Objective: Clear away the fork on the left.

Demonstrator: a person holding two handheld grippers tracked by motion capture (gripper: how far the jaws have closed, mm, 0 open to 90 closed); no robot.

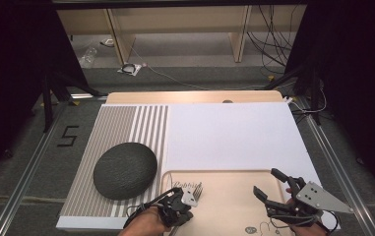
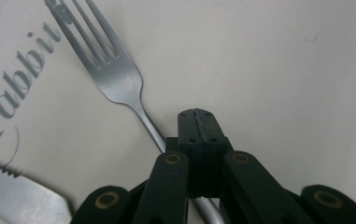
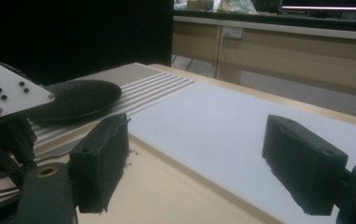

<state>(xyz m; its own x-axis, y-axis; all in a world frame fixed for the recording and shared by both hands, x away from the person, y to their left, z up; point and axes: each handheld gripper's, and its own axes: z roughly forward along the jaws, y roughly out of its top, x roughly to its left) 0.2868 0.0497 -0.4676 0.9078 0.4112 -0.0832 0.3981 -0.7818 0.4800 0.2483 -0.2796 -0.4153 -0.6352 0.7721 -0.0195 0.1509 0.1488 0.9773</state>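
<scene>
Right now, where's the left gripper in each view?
High view: left gripper at bottom, left of centre, over the tray's near left part.
Left gripper view: its shut fingers rise at bottom centre.
Right gripper view: far left edge, below its grey plate.
Shared landmark: the pale tray.

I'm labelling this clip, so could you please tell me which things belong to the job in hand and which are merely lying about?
In the job:
- left gripper, shut on the fork's handle
- fork
- tray under it

Lying about:
- knife beside the fork
- dark plate upside down on the striped mat
- white mat
- right gripper, open and empty
</scene>
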